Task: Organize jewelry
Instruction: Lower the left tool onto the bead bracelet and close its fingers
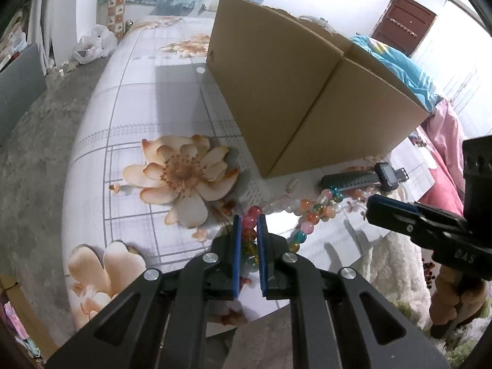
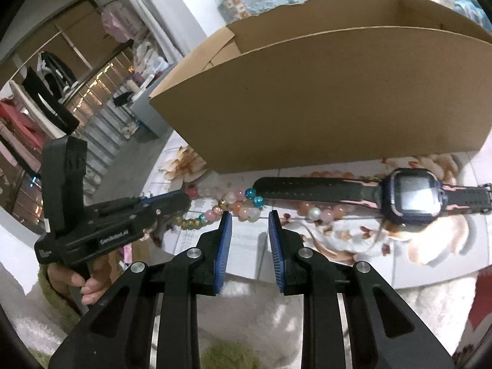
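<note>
Left wrist view, left hand-held gripper (image 1: 249,218): jaws nearly closed, blue pads pinching the near end of the bead strand (image 1: 303,212)
Left wrist view, bead strand: lies on the counter (image 1: 129,104) in front of the cardboard box (image 1: 295,92); long axis runs from between the pads up and to the right, toward the watch (image 1: 366,178)
Left wrist view, right hand-held gripper (image 1: 369,207): enters from the right, tip near the far beads; its opening cannot be told here
Right wrist view, right hand-held gripper (image 2: 249,220): jaws partly open, nothing between the pads, tips just short of the beads
Right wrist view, watch (image 2: 415,195): flat on the counter just in front of the box, strap axis left to right, face up
Right wrist view, box (image 2: 307,98): open-topped; what shows of its inside looks empty
Progress (judgement): early; strand gripped but not lifted, watch untouched, both seemingly left to be boxed
</note>
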`<state>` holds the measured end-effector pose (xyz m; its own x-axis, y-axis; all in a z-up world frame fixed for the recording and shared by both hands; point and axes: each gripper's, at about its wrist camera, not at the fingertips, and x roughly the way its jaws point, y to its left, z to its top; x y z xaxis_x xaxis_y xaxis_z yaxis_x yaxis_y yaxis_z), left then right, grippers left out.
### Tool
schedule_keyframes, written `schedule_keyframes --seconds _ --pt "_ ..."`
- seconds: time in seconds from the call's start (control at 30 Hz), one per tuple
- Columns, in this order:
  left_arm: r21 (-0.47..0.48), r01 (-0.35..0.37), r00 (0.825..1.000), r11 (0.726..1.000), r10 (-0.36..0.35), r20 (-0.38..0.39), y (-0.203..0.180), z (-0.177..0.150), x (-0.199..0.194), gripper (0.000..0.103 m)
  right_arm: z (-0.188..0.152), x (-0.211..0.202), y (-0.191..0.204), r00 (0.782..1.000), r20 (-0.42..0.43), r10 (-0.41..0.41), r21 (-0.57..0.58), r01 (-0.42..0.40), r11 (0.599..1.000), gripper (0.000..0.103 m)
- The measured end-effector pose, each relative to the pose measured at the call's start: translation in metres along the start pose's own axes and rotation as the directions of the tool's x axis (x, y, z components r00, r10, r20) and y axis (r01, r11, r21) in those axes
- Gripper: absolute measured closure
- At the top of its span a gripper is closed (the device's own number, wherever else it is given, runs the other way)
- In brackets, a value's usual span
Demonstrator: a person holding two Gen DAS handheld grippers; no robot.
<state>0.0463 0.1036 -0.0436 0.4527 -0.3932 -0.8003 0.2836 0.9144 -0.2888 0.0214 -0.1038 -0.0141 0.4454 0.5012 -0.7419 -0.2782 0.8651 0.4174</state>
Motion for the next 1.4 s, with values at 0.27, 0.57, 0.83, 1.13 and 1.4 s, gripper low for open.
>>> schedule_keyframes --seconds 0.27,0.57,0.83,1.13,1.4 --pt "-0.002 0.015 1.0 1.0 -0.015 0.011 0.003 -0.002 0.0 0.094 0.013 0.01 0.021 0.998 -0.028 0.053 -0.018 -0.054 0.998 0.073" --pt "0.01 0.05 0.999 0.999 -0.05 0.021 0.007 -0.007 -0.004 0.094 0.018 0.031 0.03 0.995 -0.097 -0.023 0.001 0.023 1.0 0.072" --pt "0.03 0.088 0.996 0.996 -0.089 0.021 0.002 -0.018 -0.01 0.094 0.025 0.039 0.038 0.987 -0.124 -0.106 0.025 0.11 0.994 0.075" --pt "0.056 0.082 0.996 0.995 -0.084 0.032 -0.004 -0.022 -0.01 0.094 0.024 0.048 0.052 0.968 -0.132 -0.211 -0.039 0.208 0.977 0.095" --pt "0.044 0.075 0.996 0.996 -0.077 0.037 -0.004 -0.022 -0.009 0.094 0.005 0.013 0.028 0.995 -0.074 -0.072 0.049 0.076 0.996 0.096"
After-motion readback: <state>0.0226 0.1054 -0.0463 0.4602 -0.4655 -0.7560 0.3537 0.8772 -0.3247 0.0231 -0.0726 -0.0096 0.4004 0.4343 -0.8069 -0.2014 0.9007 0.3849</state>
